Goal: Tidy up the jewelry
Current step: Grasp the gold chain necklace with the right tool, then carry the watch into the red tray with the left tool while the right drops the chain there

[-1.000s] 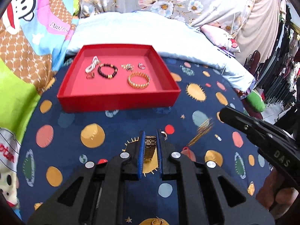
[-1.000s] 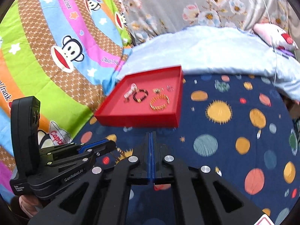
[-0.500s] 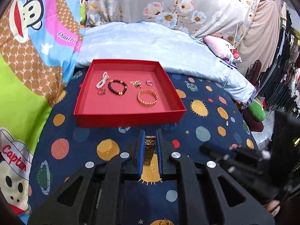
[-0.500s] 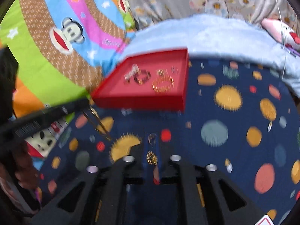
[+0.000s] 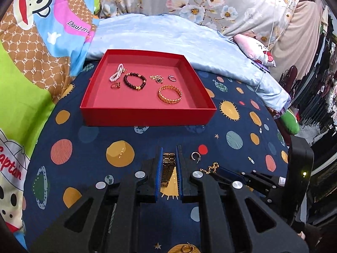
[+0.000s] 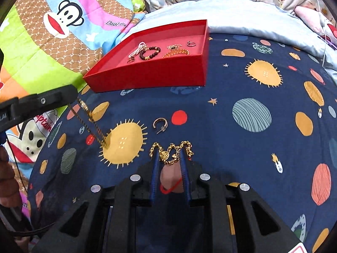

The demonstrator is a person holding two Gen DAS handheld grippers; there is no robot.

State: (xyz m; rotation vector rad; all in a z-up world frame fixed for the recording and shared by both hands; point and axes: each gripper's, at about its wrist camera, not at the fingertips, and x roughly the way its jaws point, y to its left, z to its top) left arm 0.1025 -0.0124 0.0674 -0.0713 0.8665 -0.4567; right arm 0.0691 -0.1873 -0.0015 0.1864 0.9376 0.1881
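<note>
In the left wrist view, the left tongs (image 5: 169,164) are clamping a gold mesh band (image 5: 167,168) between their blue pads, and in the right wrist view that band is hanging from them down to a yellow sun on the bedspread (image 6: 263,80). At twelve o'clock from the left tongs, the red tray (image 5: 147,113) is sitting on the navy planet-print bedspread with its front wall facing the camera. Inside it, from left to right, a pearl strand (image 5: 117,74), a small ring (image 5: 115,85), a dark bead bracelet (image 5: 134,81), a little charm cluster (image 5: 157,78), a silver ring (image 5: 171,77) and, nearer the front wall, a gold bangle (image 5: 170,94) are lying apart from one another. At about one o'clock from the left tongs, a hoop earring (image 5: 195,156) is resting on the bedspread. Just to its right, the right tongs (image 6: 168,158) are lying low over a gold chain (image 6: 171,150). Their jaws have just been opening and are now standing slightly apart, straddling the bunched chain, whose loops are spilling outside both pads; whether the pads are pressing on it cannot be told. At six o'clock, another gold earring (image 5: 186,248) is lying at the bottom edge of the left wrist view.
</note>
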